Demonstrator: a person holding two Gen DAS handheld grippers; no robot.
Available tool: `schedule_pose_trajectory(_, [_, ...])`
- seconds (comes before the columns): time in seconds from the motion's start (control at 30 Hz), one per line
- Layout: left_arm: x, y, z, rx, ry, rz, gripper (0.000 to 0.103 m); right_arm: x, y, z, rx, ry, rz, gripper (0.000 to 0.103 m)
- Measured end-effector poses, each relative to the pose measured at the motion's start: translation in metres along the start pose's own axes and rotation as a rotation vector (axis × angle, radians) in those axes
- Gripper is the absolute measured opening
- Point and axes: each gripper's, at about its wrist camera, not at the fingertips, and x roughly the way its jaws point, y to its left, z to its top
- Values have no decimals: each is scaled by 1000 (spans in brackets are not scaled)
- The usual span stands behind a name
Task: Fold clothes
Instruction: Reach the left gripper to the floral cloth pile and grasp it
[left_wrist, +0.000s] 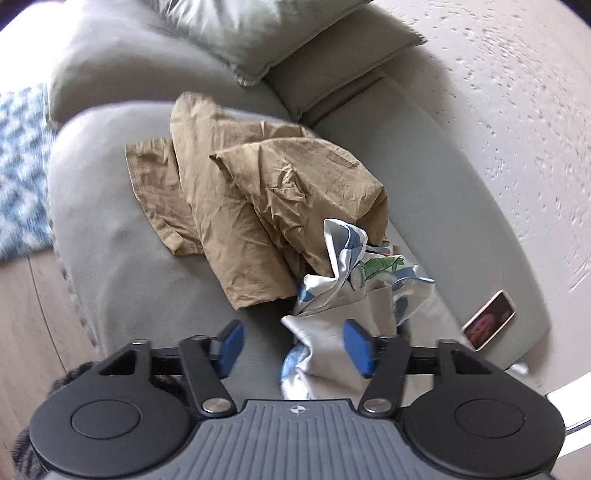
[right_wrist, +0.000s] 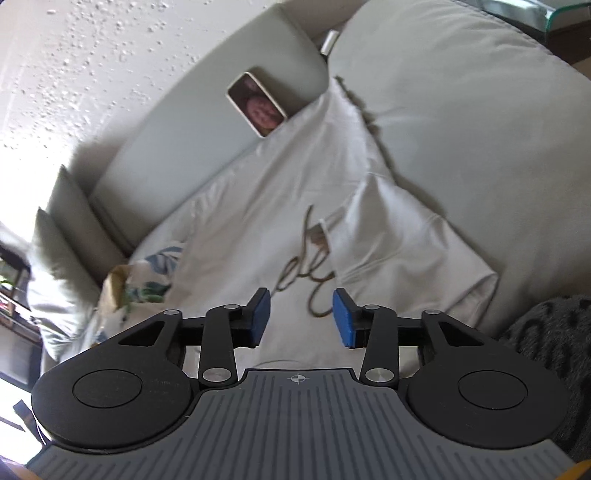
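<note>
In the left wrist view a crumpled tan garment lies on the grey sofa seat. A white garment with blue and green print lies bunched just in front of it. My left gripper is open and empty, hovering over the near edge of the printed garment. In the right wrist view a white shirt with brown script lettering lies spread on the sofa, one sleeve folded across it. My right gripper is open and empty, just above the shirt near the lettering. The printed garment shows at the left.
A phone leans against the sofa back; it also shows in the right wrist view. Cushions sit at the sofa's far end. A blue patterned rug and wood floor lie at the left. A dark fuzzy item lies at the right.
</note>
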Motion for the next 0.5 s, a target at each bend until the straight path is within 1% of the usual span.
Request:
schedule_pose_trajectory(0.03, [6,4,4,-49,48,-35,26,0,3,0,7,5,17,46])
schedule_pose_trajectory(0.07, [10,5,6,-87,84,-42,25,1,6,0,16,11,32,46])
schedule_pose_trajectory(0.17, [17,5,9,-108,83,-19,25,1,17,0,14,13,64,46])
schedule_pose_trajectory(0.27, [24,3,6,-119,91,-8,26,-5,27,-2,-21,-1,71,47])
schedule_pose_trajectory(0.5, [36,2,7,-135,97,2,25,-9,33,-8,-37,-4,74,47])
